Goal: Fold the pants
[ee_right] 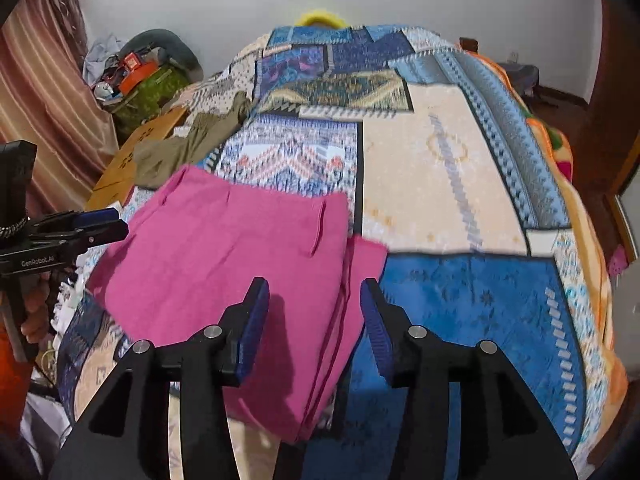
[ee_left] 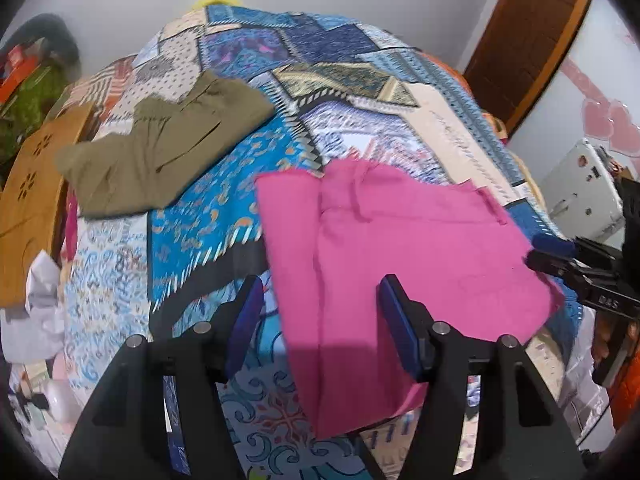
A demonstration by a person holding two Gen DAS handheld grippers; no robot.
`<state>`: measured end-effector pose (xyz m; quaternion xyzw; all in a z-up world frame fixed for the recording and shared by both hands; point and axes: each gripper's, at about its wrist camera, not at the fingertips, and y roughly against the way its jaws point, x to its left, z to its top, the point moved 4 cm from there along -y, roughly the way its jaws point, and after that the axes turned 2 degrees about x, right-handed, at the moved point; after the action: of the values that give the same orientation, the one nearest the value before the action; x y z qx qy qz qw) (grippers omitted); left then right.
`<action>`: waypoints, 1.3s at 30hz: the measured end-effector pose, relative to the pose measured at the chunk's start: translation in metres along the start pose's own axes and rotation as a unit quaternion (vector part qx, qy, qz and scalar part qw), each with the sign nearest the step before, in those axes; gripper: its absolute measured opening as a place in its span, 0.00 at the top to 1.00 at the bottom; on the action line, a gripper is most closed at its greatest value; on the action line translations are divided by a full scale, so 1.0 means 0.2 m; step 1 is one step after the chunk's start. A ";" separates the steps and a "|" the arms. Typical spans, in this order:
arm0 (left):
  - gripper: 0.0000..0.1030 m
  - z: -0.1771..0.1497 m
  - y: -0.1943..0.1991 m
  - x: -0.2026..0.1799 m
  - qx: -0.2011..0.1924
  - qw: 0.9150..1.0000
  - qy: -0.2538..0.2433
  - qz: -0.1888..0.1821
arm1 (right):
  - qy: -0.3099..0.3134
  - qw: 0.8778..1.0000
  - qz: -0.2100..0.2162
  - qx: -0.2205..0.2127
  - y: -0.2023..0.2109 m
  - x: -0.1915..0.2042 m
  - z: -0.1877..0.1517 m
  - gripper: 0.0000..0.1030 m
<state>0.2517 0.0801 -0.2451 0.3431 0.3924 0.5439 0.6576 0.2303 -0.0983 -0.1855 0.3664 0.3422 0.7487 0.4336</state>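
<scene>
Left wrist view: pink pants (ee_left: 400, 272) lie folded on the patchwork bedspread (ee_left: 224, 216), nearer than the olive garment (ee_left: 160, 152) beyond their far-left corner. Left gripper (ee_left: 320, 312) hovers over the pants' left edge, fingers spread, holding nothing. Right gripper (ee_left: 560, 260) sits at the pants' right edge; I cannot tell its spread here.

Right wrist view: right gripper (ee_right: 316, 316) is released above the pants' (ee_right: 224, 256) layered right edge. For the next fold, likely best to pinch all layers together at matching corners and lift evenly.
</scene>
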 end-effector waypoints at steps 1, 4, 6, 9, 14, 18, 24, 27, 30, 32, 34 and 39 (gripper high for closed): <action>0.41 -0.02 -0.02 0.01 0.006 1.000 0.009 -0.007 | -0.003 1.000 0.001 0.004 -0.01 0.00 -0.02 0.58; 0.41 -0.04 -0.06 0.05 0.013 0.998 0.043 -0.038 | -0.027 0.999 0.012 0.013 -0.05 -0.03 -0.07 0.51; 0.41 -0.04 -0.08 0.05 0.018 0.998 0.049 -0.045 | -0.052 0.998 0.021 0.015 -0.08 -0.06 -0.09 0.47; 0.41 -0.03 -0.09 0.01 0.016 0.999 0.033 -0.039 | -0.083 0.995 0.053 0.023 -0.12 -0.10 -0.09 0.47; 0.46 0.02 -0.13 -0.03 0.015 0.999 0.028 -0.035 | -0.084 0.994 0.065 0.022 -0.17 -0.08 -0.06 0.44; 0.65 0.05 -0.15 -0.05 0.014 0.999 0.031 -0.042 | -0.092 0.993 0.070 0.010 -0.19 -0.08 -0.03 0.56; 0.75 0.07 -0.14 -0.09 0.004 1.000 0.018 -0.019 | -0.106 0.992 0.069 -0.009 -0.19 -0.09 -0.02 0.79; 0.78 0.07 -0.11 -0.10 -0.007 1.000 0.009 -0.007 | -0.093 0.994 0.062 -0.014 -0.16 -0.08 0.01 0.86; 0.80 0.09 -0.07 -0.10 -0.017 1.000 0.006 0.000 | -0.079 0.995 0.059 -0.020 -0.13 -0.07 0.04 0.89; 0.81 0.11 -0.04 -0.10 -0.026 1.000 0.006 0.002 | -0.068 0.996 0.058 -0.025 -0.10 -0.05 0.08 0.90; 0.82 0.13 0.02 -0.09 -0.041 0.999 0.005 0.010 | -0.055 0.996 0.058 -0.033 -0.06 -0.02 0.12 0.90; 0.82 0.18 0.18 -0.04 -0.082 0.996 0.002 0.030 | -0.019 0.997 0.053 -0.061 0.03 0.08 0.23 0.90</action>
<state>0.2672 0.0769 -0.1957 0.2984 0.3374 0.5948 0.6659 0.2615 -0.0768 -0.1541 0.3713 0.2674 0.7831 0.4212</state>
